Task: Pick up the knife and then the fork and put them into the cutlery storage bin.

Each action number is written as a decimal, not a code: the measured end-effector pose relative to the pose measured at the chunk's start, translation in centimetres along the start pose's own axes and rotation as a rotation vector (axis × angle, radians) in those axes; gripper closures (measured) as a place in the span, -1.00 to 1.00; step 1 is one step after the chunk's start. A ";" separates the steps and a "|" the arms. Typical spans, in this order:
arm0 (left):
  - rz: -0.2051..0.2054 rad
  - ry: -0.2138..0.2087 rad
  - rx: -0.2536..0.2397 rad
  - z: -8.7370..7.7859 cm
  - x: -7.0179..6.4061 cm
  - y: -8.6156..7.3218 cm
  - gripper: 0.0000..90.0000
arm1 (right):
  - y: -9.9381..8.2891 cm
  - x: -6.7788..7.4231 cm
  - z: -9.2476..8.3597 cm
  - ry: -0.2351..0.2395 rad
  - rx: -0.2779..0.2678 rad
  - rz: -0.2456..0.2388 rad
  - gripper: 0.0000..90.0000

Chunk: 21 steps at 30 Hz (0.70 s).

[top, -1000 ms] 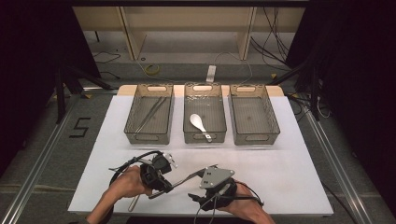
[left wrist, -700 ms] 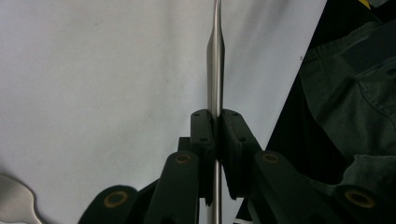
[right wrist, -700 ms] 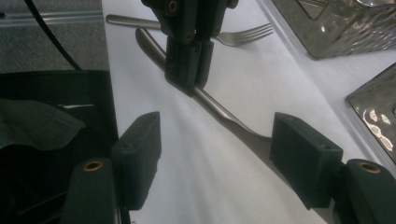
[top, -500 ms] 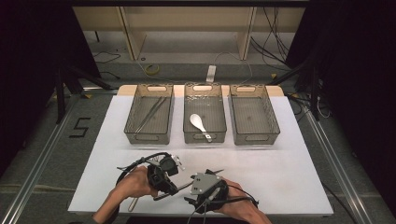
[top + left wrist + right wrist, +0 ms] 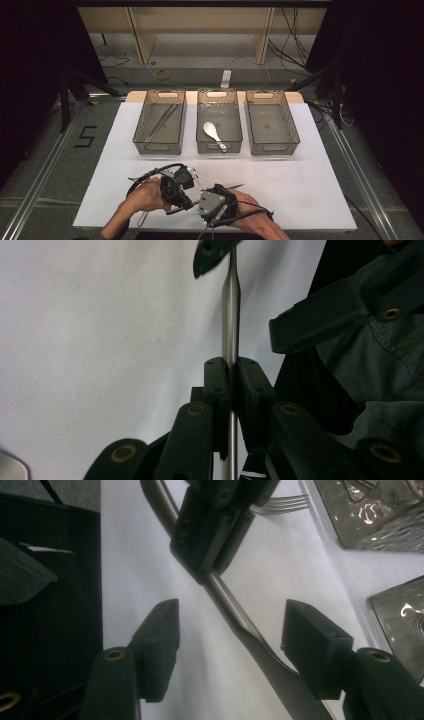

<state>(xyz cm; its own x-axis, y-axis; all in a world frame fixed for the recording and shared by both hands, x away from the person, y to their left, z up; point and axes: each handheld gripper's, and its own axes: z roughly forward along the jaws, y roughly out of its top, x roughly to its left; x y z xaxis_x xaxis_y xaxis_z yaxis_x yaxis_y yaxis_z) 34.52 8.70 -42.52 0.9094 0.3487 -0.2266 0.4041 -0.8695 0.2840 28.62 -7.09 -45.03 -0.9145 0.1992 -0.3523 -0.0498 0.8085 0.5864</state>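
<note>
On the white tabletop (image 5: 320,165) three clear bins stand in a row at the far side. The left bin (image 5: 161,122) holds what look like long thin metal pieces, the middle bin (image 5: 219,121) holds a white spoon (image 5: 212,132), and the right bin (image 5: 271,121) has nothing in it.

At the near edge, the left gripper (image 5: 192,174) is clenched on the handle of a metal fork (image 5: 235,615). In the left gripper view its fingers (image 5: 216,385) press together on the thin steel shaft, which runs up and away between them. In the right gripper view the fork's tines lie at the top, past the left gripper's fingers, close above the tabletop.

Just to the right, the right gripper (image 5: 230,647) straddles the wider end of the fork's handle. Its fingers (image 5: 160,645) have just been closing with the handle between them, but gaps show on both sides, so they do not grasp it yet.

The step in hand looks like a handover of the fork from left to right. The next move would call for the right fingers to close fully on the handle before the left ones let go, then a carry to a bin, likely the right one
</note>
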 end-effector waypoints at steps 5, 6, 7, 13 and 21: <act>0.011 0.000 0.009 0.0 -0.2 0.2 0.85 | 0.0 0.1 0.3 -0.009 0.021 -0.063 0.07; 0.018 -0.001 0.017 0.0 -0.3 0.2 0.85 | 0.0 0.1 0.4 -0.003 0.019 -0.069 0.10; 0.017 0.000 0.015 0.0 -0.4 0.3 0.85 | 0.1 0.2 0.5 -0.017 0.027 -0.079 0.11; 0.046 0.000 0.035 0.1 -0.5 0.5 0.85 | 0.1 0.6 0.9 -0.010 0.051 -0.097 0.26; 0.059 -0.018 0.035 0.1 -0.7 0.7 0.84 | 0.1 0.7 1.0 -0.031 0.059 -0.146 0.54</act>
<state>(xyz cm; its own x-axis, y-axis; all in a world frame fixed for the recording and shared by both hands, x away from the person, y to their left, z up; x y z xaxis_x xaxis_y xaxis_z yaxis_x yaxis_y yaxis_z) 34.20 7.80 -42.31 0.9294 0.2905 -0.2275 0.3461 -0.9000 0.2650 28.37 -6.36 -45.94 -0.8865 0.0936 -0.4532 -0.1564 0.8611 0.4837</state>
